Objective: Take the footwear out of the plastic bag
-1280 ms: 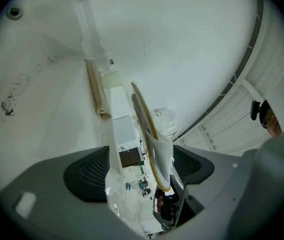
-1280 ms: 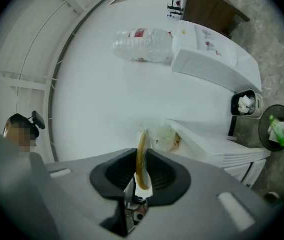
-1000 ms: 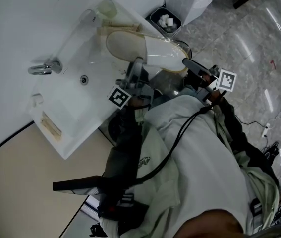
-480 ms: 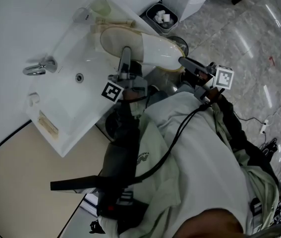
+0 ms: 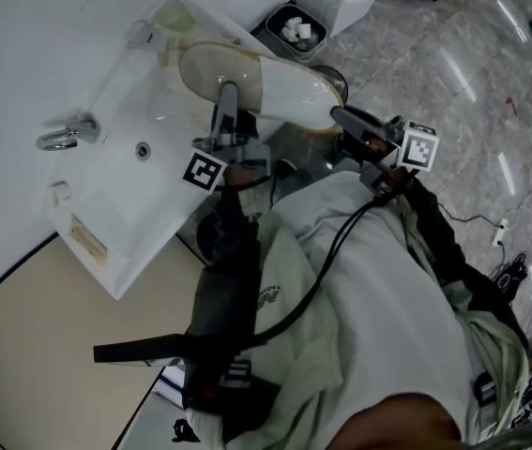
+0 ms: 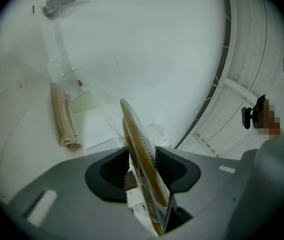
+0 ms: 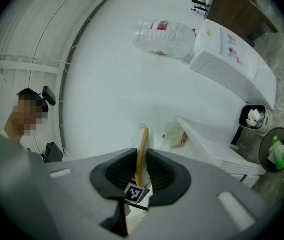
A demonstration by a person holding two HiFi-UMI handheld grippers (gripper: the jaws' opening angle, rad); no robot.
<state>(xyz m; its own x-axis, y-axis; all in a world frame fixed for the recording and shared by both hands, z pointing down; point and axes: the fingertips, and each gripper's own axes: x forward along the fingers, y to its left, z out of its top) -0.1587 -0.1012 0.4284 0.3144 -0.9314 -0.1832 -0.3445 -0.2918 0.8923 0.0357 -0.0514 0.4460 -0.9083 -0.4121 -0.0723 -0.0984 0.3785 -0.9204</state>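
Note:
A cream slipper in a clear plastic bag (image 5: 275,82) hangs over the right corner of the white sink (image 5: 120,181). My left gripper (image 5: 225,97) is shut on its left part. In the left gripper view the thin tan and white sole (image 6: 137,149) stands on edge, pinched between the two jaws of that gripper (image 6: 143,173) through the plastic. My right gripper (image 5: 338,116) is shut on the slipper's right end. The right gripper view shows a thin tan edge with plastic (image 7: 143,146) clamped in its jaws (image 7: 140,171).
The sink has a chrome tap (image 5: 62,135) and a drain (image 5: 142,150), with a clear cup (image 5: 138,34) at its back corner. A small bin (image 5: 290,28) with white scraps stands on the marble floor. A rolled beige cloth (image 6: 63,118) lies on the sink ledge.
My left gripper has moved along the slipper towards its left part and its jaws have closed on it. The right gripper keeps its hold on the other end.

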